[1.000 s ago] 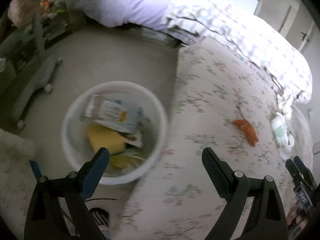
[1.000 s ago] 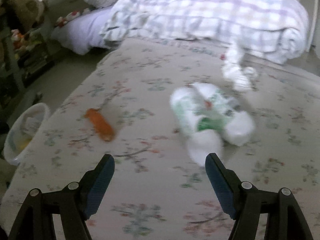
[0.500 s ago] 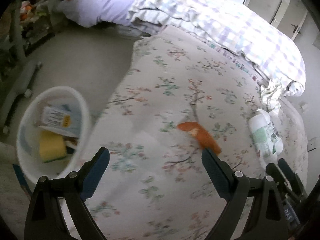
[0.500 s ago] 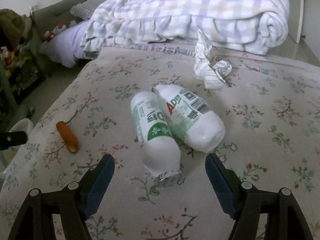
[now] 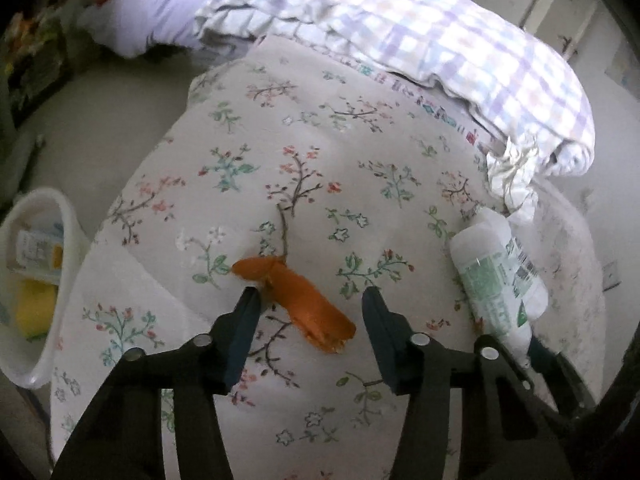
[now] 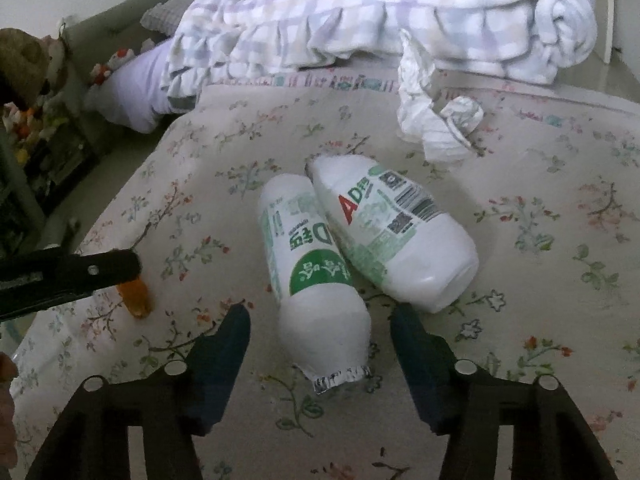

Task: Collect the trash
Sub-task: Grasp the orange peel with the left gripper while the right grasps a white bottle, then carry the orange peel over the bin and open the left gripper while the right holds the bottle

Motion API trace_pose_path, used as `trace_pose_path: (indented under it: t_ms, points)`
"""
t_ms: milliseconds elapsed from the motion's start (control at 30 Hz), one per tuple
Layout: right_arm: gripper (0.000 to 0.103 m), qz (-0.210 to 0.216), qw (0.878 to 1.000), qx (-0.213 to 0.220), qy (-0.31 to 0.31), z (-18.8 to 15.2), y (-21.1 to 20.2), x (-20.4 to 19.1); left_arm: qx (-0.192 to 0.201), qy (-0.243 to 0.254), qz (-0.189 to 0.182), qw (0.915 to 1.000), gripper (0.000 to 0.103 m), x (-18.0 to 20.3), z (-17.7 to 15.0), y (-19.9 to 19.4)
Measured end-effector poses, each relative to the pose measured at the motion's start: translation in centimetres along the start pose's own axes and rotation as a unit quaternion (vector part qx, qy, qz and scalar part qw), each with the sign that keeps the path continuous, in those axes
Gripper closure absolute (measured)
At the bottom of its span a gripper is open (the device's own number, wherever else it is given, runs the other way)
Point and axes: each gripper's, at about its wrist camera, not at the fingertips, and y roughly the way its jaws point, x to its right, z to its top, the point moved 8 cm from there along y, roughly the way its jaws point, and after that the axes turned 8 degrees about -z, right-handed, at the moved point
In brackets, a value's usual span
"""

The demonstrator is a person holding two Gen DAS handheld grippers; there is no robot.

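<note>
Orange wrapper (image 5: pixel 294 304): laid on the bed (image 5: pixel 344 152), bracketed by the spread left claw (image 5: pixel 310 298).
Near bottle (image 6: pixel 310 268): straddled by the spread right claw (image 6: pixel 320 316).

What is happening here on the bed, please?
A person is collecting trash with two handheld grippers. The left gripper, open, straddles an orange wrapper. The right gripper, also open, frames the nearer of two white bottles. Nothing is gripped yet. A white bin stands beside the bed.
</note>
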Motion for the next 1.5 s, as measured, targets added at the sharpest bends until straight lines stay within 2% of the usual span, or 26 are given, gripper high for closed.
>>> trace_pose_path:
  t_ms: [167,267,333,400,533,1033,1500]
  points:
    - [0.044,0.001,1.0,0.0,0.0,0.0,0.3,0.2,0.0,0.022,0.014,0.9997,0.067,0.4,-0.1,0.2]
    - [0.047,0.001,1.0,0.001,0.001,0.0,0.4,0.2,-0.002,0.027,0.014,0.9995,0.072,0.4,-0.2,0.1]
    - [0.05,0.001,1.0,0.001,0.002,0.0,0.4,0.2,-0.005,0.025,0.006,0.9996,0.076,0.4,-0.3,0.0]
    - [0.059,0.002,1.0,0.0,0.002,0.0,0.4,0.2,-0.007,0.024,0.0,0.9997,0.079,0.4,-0.4,-0.2]
    - [0.06,0.005,1.0,0.0,0.003,0.1,0.4,0.1,-0.01,0.03,-0.018,0.9993,0.086,0.8,-0.6,-0.5]
    - [0.061,0.026,0.999,0.016,0.031,0.3,-2.5,0.0,0.001,0.038,-0.042,0.9984,0.088,0.0,-1.0,-3.4]
    - [0.062,0.055,0.997,0.04,0.025,0.8,-6.1,-2.8,0.025,0.018,-0.032,0.999,0.088,-4.7,-1.1,-7.5]
